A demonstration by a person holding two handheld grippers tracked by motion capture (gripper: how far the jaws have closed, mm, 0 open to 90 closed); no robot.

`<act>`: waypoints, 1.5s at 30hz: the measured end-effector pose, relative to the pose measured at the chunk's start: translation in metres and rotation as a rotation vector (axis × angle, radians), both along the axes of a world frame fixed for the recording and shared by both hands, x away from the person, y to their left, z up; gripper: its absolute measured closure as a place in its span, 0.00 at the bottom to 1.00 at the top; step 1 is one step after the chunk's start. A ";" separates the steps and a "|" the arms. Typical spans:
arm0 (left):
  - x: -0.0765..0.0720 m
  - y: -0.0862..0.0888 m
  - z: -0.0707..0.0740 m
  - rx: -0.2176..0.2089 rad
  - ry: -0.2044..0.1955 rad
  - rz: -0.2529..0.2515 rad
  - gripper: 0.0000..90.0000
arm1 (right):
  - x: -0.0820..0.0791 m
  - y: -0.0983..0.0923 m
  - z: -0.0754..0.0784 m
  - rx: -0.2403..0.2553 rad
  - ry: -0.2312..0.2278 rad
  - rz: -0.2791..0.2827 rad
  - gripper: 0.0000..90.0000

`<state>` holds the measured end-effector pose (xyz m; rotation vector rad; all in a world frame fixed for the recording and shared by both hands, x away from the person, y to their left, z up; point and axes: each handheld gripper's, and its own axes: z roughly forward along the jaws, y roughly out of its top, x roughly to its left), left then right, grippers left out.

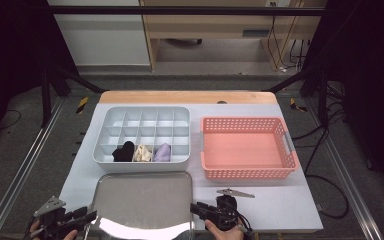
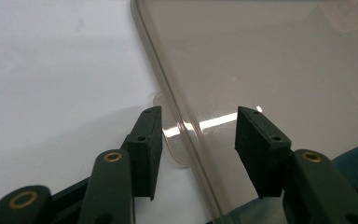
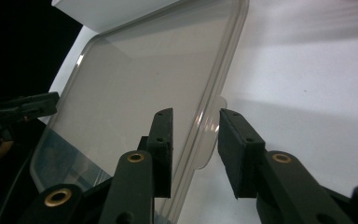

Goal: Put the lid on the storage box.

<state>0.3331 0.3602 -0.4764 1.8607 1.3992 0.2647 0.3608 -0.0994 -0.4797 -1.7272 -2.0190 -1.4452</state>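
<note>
Both grippers straddle the clear lid's [image 1: 142, 200] side tabs, left gripper [image 2: 198, 140] spread, right gripper [image 3: 196, 140] narrower but not pinching; uneven closing could skew the lid toward the divided box [image 1: 142, 161].

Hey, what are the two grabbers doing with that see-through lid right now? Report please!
Left gripper open, astride the clear lid's edge tab. Right gripper open, jaws either side of the opposite tab, no grip yet. Lid flat on table, before the divided tray. Nothing blocking.
</note>
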 end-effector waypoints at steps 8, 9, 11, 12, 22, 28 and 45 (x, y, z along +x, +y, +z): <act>0.000 0.001 0.000 -0.008 0.002 0.000 0.56 | -0.004 0.000 0.015 0.046 -0.076 -0.018 0.74; 0.000 0.001 0.000 -0.008 0.002 0.001 0.56 | -0.005 0.001 0.020 0.056 -0.104 -0.021 0.73; 0.000 0.002 0.000 -0.014 0.003 0.002 0.56 | -0.006 0.001 0.023 0.065 -0.113 -0.025 0.73; 0.000 0.002 0.000 -0.017 0.004 0.003 0.56 | -0.007 0.001 0.025 0.071 -0.125 -0.025 0.72; 0.001 0.003 -0.001 -0.029 0.010 0.005 0.57 | -0.001 0.006 0.029 0.069 -0.173 -0.029 0.67; 0.001 0.004 -0.001 -0.033 0.011 0.005 0.57 | 0.003 0.013 0.027 0.068 -0.178 -0.012 0.72; 0.001 0.004 -0.001 -0.037 0.011 0.008 0.57 | 0.018 0.014 -0.004 -0.109 -0.113 0.032 0.77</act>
